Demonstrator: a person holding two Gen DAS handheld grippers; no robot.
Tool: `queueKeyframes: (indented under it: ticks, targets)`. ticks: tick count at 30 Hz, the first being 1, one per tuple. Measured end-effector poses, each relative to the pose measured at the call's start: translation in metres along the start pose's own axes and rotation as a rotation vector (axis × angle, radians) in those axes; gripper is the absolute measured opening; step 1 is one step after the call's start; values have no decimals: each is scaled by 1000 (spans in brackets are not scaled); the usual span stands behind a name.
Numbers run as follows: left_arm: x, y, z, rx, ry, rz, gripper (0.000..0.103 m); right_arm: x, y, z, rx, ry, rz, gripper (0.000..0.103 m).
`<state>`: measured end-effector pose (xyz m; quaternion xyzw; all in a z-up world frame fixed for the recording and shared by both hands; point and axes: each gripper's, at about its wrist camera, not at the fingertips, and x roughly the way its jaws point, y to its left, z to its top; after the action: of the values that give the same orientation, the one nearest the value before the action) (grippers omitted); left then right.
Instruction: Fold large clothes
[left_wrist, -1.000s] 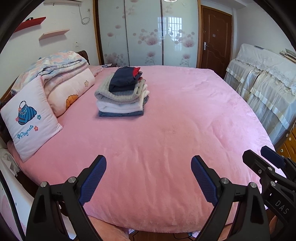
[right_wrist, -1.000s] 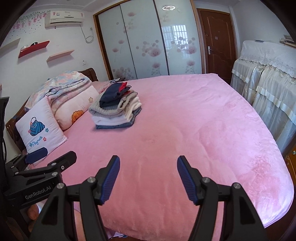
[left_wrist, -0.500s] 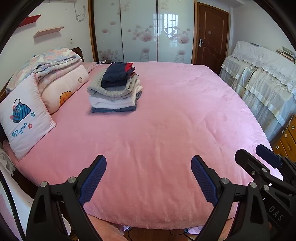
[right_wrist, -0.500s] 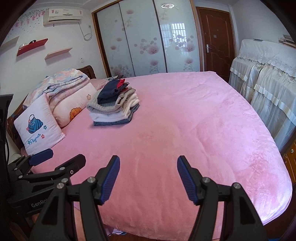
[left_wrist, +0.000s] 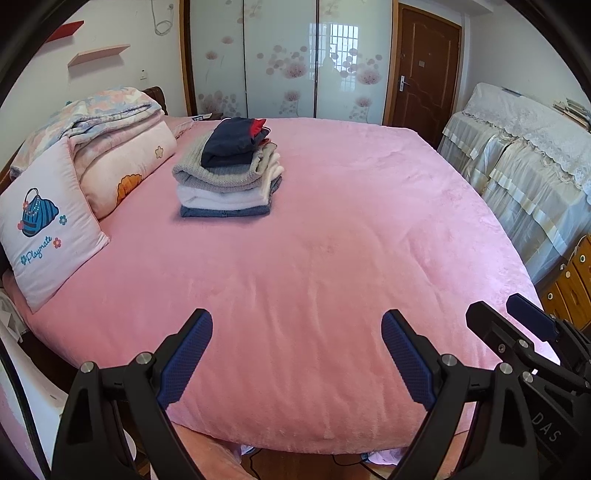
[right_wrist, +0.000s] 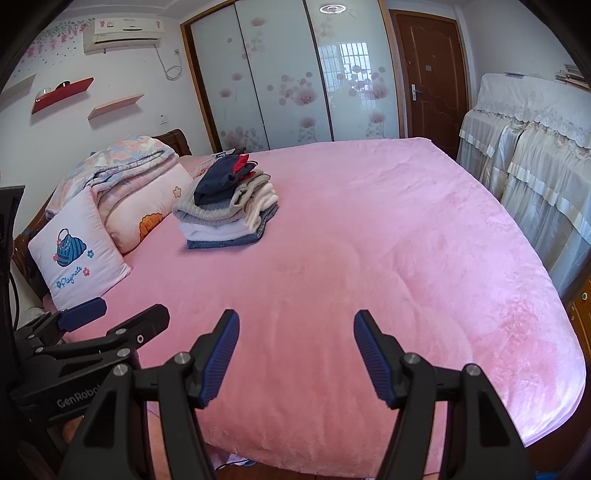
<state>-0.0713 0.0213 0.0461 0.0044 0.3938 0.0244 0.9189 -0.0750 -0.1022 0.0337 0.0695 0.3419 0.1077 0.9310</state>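
1. Left wrist view: pink bed fills the frame, no loose garment on it.
2. Stack of folded clothes, upper left, well apart from both tools.
3. Left gripper and right gripper: jaws spread, empty.
4. Risk: reaching in could topple the leaning stack.

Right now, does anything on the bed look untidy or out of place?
Only slightly: on the pile of folded clothes, the dark blue garment on top sits crooked, and the upper layers slump toward the right side. The pink blanket lies smooth.
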Motion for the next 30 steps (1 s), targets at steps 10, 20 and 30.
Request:
queueKeyframes:
  ticks: [10,20,30]
  targets:
    - [3,-1,-1,1,12,4,92,2,-2,-1,3,7,-3,65]
    - [11,1,-2,3,30,1,92,6,-3,-6,14,20,-4,65]
    - [15,-1,-2,5,38,2,92,9,-3,-9,21,29,-4,65]
